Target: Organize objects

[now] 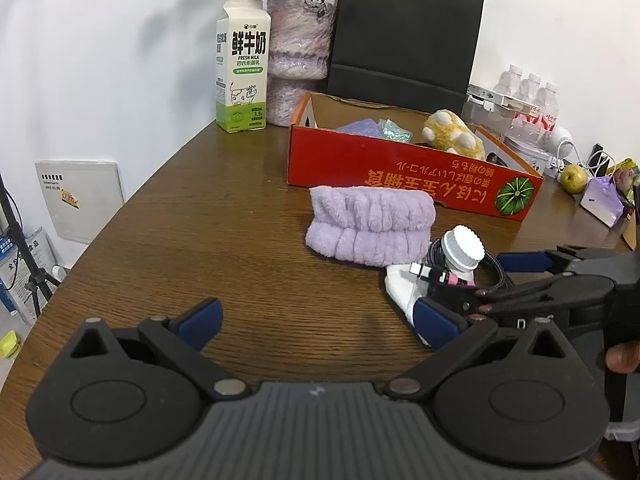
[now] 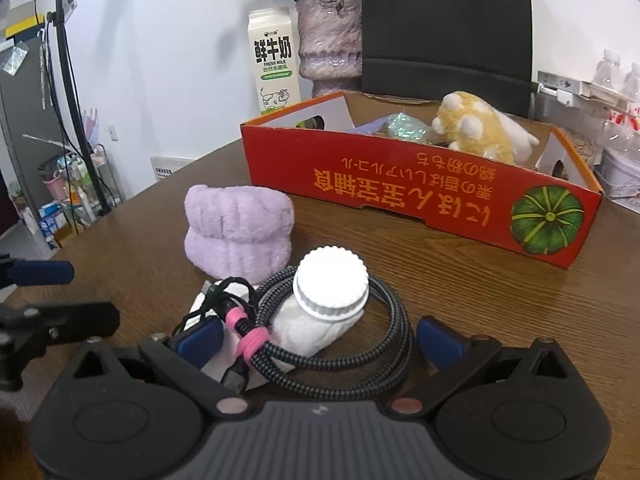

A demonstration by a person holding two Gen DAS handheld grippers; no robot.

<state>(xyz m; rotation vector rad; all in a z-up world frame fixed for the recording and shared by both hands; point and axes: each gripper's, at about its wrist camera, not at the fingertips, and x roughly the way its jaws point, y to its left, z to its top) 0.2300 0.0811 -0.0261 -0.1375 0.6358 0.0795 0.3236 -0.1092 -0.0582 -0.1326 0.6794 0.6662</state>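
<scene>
A white bottle with a ribbed cap (image 2: 330,288) lies tilted inside a coiled black braided cable (image 2: 394,320) tied with a pink band, on something white and flat. My right gripper (image 2: 320,338) is open, one finger on each side of the bottle and the coil. A fluffy purple headband (image 1: 370,226) (image 2: 238,232) lies just beyond. Behind it stands a red cardboard box (image 1: 400,178) (image 2: 400,184) holding a yellow plush toy (image 2: 476,128) and a glittery pouch. My left gripper (image 1: 318,320) is open over bare wood, its right finger beside the white item (image 1: 400,288).
The brown wooden table (image 1: 200,220) curves to an edge at the left. A milk carton (image 1: 242,68), a purple vase (image 1: 298,60) with flowers and a black paper bag (image 1: 404,36) line the back wall. Water bottles (image 1: 532,92), a green fruit (image 1: 573,178) and cables crowd the far right.
</scene>
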